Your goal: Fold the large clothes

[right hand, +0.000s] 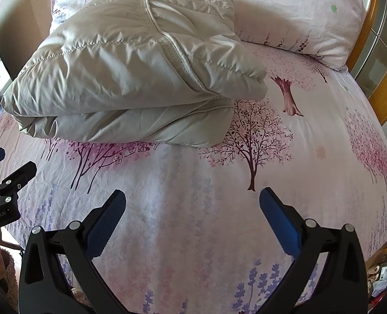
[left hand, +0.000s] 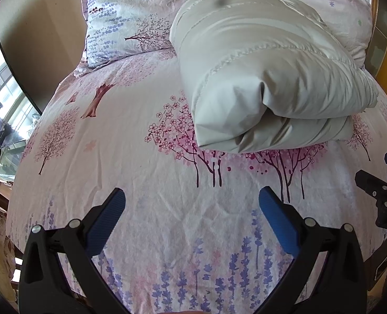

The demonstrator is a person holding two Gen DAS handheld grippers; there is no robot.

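- puffer jacket, pale beige, quilted: folded into a thick two-layer bundle, lying on the bed sheet toward the head of the bed; nothing grips it.
- jacket, right wrist view: elastic-trimmed edge runs across the upper layer; lower layer sticks out slightly beneath at the near side.
- pillows: one left of the bundle in the left view, one right of it in the right view; the jacket's far end reaches up to them, and whether it touches cannot be told.
- bed sheet: pink with tree and lavender print, lightly wrinkled; a broad bare stretch lies between the bundle and both grippers.
- left gripper: released, jaws spread wide, empty, above the bare sheet near the bed's near edge.
- right gripper: likewise spread and empty, just beside the left one, well apart from the jacket.
- edges: wooden frame along the right side; dark screen off the left side.
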